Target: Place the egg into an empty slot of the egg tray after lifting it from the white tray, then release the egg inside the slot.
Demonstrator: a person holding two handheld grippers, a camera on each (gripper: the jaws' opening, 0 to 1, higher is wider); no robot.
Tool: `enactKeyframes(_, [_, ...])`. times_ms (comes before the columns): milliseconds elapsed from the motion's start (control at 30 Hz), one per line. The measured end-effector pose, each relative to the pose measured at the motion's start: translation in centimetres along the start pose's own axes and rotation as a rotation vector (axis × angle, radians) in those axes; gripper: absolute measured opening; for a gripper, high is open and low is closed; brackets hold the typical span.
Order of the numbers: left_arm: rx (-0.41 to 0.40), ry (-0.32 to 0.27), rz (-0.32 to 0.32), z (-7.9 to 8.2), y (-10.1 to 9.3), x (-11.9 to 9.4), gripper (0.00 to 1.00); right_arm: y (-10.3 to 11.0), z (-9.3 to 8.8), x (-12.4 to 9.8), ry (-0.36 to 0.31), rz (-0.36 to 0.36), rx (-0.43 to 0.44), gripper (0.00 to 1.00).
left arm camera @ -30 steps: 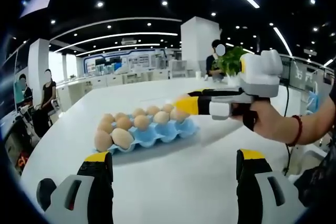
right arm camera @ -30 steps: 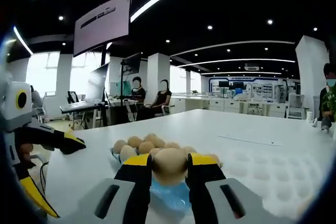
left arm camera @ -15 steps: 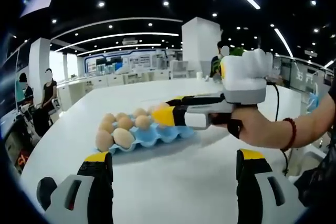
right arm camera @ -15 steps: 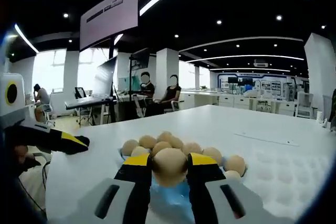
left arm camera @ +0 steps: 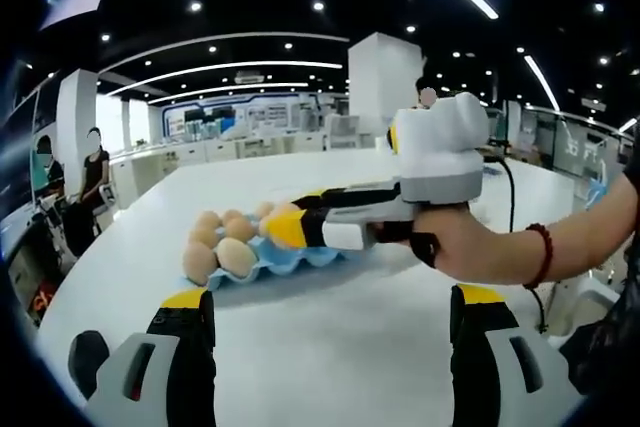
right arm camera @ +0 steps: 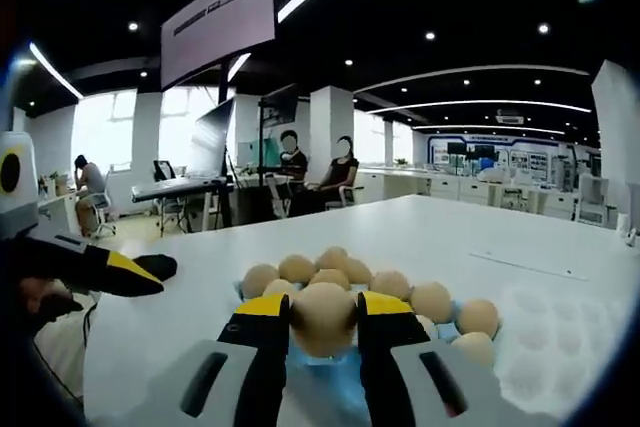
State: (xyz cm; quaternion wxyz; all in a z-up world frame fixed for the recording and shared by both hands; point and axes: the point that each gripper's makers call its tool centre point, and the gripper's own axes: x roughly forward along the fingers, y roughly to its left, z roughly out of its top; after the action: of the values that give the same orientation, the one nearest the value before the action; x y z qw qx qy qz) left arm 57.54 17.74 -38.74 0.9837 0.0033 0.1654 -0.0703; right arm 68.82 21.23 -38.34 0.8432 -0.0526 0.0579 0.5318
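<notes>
Gripping a tan egg (right arm camera: 323,315) between its two yellow-tipped jaws, the right gripper (right arm camera: 322,319) is closed snugly on the egg's sides, and the egg sits at the very tips, its rounded top rising a little above them. Directly ahead of and below those jaws in the right gripper view lies the blue egg tray (right arm camera: 322,387), with a cluster of eggs already seated toward its far side and blue tray showing under the jaw tips. Whether the cup right under the held egg is empty cannot be told, since the jaws cover it. In the left gripper view the right gripper comes in from the right, held by a person's hand (left arm camera: 470,247), its tips over the near side of the egg tray.

The left gripper (left arm camera: 330,347) stands wide open and holds nothing, its jaws well apart at the bottom of its own view, with bare white table (left arm camera: 330,327) between them and the egg tray. The right gripper is clearly the nearer one. Off to the right in the right gripper view lies the white tray (right arm camera: 560,337), its round dimples faint.
</notes>
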Motion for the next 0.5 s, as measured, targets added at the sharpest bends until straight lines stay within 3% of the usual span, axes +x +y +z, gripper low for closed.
enactKeyframes(400, [-0.019,-0.015,0.000,-0.1,0.4,-0.4,1.00,0.0,-2.2,0.8,0.063,0.014,0.024,0.28])
enactKeyframes(500, [-0.022,-0.008,0.001,-0.2,0.5,-0.5,0.99,-0.1,-2.9,0.9,0.083,-0.014,0.020,0.28])
